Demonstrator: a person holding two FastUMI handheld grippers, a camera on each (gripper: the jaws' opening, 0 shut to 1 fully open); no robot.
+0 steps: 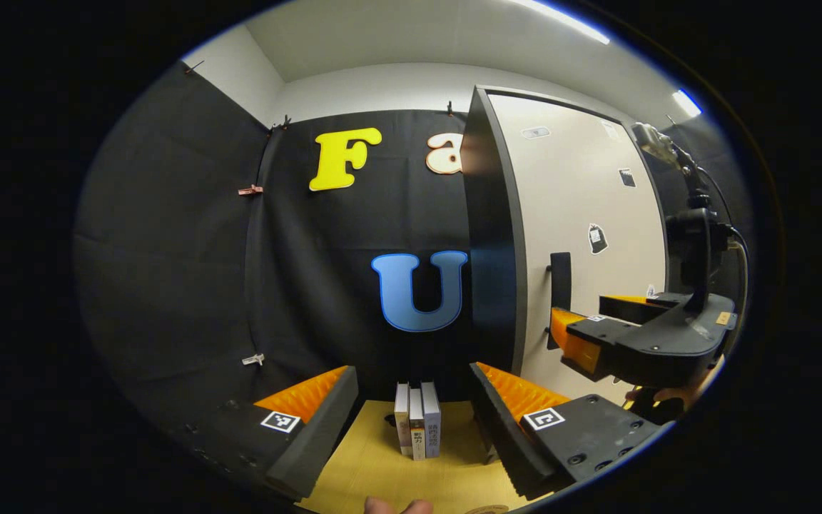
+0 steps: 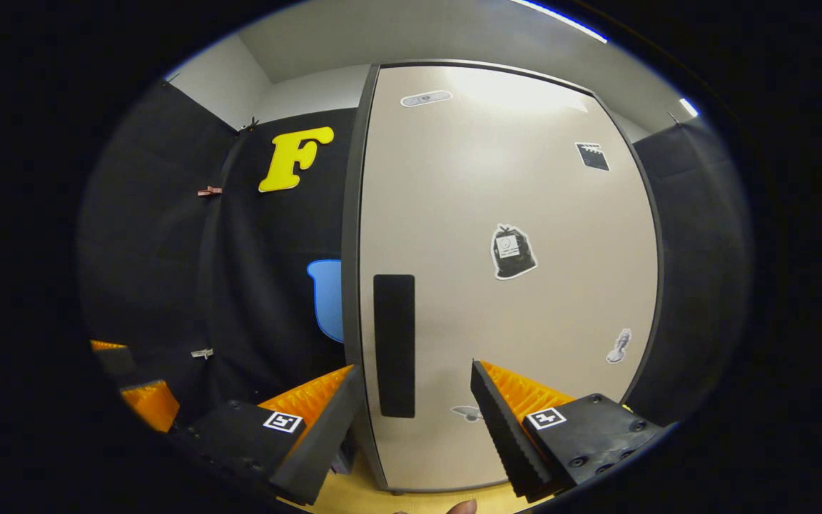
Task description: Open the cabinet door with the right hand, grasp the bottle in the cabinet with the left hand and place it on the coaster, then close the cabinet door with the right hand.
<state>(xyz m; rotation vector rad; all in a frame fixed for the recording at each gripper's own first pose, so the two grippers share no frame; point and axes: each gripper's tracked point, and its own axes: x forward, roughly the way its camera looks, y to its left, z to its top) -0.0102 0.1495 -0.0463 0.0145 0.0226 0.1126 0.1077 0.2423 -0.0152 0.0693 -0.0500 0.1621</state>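
I'm looking at black cloth [image 1: 190, 235] draped across the booth's back and left sides, pinned up with small clips [image 1: 250, 190]. Above the cloth, plain white wall [image 1: 375, 86] runs up to a white ceiling [image 1: 411, 36], with a bright strip light [image 1: 568, 21] on the ceiling's right side. Below the cloth sits a yellowish wooden counter [image 1: 375, 471]. Three upright books [image 1: 417, 428] stand together on it, just in front of the cloth.
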